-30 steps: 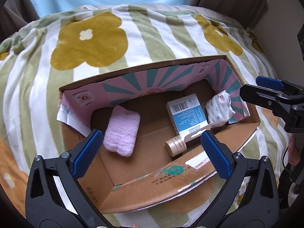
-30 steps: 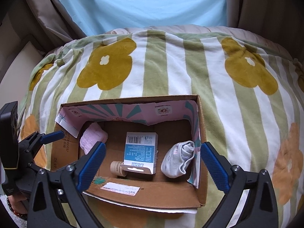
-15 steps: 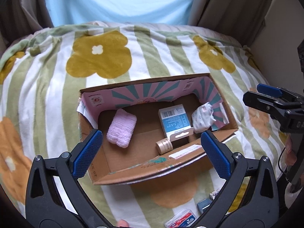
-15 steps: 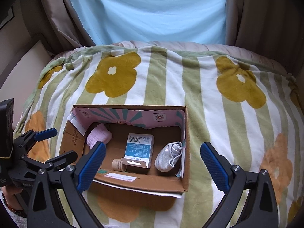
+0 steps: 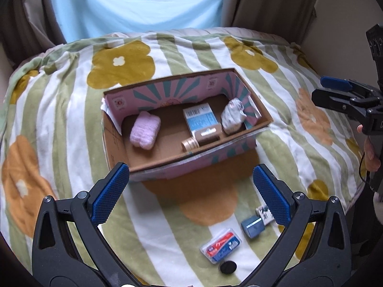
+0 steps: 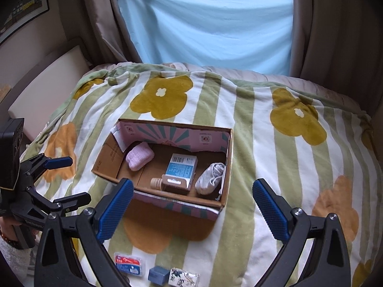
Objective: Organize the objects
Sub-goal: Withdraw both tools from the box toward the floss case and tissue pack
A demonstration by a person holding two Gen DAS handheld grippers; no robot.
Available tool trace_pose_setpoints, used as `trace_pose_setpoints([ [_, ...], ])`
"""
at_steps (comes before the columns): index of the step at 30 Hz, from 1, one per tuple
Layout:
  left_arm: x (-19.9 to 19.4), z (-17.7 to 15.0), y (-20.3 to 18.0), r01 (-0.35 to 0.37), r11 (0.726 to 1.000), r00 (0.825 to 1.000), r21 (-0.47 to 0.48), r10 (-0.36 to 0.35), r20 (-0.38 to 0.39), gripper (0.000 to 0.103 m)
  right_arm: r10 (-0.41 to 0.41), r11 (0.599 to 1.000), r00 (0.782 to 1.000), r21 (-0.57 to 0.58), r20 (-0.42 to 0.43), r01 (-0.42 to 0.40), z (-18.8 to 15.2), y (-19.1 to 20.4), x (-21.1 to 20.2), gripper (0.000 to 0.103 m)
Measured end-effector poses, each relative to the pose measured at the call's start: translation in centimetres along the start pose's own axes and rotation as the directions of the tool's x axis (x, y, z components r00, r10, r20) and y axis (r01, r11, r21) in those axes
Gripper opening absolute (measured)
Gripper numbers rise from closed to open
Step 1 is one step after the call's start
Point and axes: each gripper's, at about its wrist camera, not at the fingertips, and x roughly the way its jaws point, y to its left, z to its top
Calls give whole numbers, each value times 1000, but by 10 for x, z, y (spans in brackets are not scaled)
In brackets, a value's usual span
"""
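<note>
An open cardboard box [image 5: 261,116] [image 6: 228,157] sits on the flowered blanket. Inside lie a pink folded cloth [image 5: 144,132] [image 6: 139,159], a blue-and-white carton [image 5: 201,120] [image 6: 182,168], a small cream jar [image 5: 189,144] [image 6: 155,183] and a rolled white sock [image 5: 232,116] [image 6: 210,178]. In front of the box lie a clear case with red and blue contents [image 5: 221,245] [image 6: 129,266], a small blue block [image 5: 252,226] [image 6: 158,275] and a floral patterned box [image 6: 184,277]. My left gripper [image 5: 191,196] is open and empty above the blanket, short of the box. My right gripper [image 6: 191,211] is open and empty.
A black round cap [image 5: 228,267] lies near the clear case. A light blue sheet [image 6: 210,21] and brown curtains [image 6: 335,24] hang behind the bed. A cream board [image 6: 47,81] leans at the left. The other gripper shows at each view's edge [image 5: 344,95] [image 6: 47,179].
Both grippers have pulled back and up from the box, which now looks smaller and farther. The small items on the blanket in front of the box have come into view.
</note>
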Motion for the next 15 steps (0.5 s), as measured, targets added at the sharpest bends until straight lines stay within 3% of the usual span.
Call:
trace_pose_setpoints([
  [5, 8, -44, -20, 40, 999, 997, -2, -40, -65, 103, 35, 999, 999, -38, -33, -37, -38, 6, -5, 99],
  [15, 45, -122, -59, 72, 989, 984, 132, -49, -169, 103, 83, 992, 987, -85, -138, -95, -111, 2, 17, 99],
])
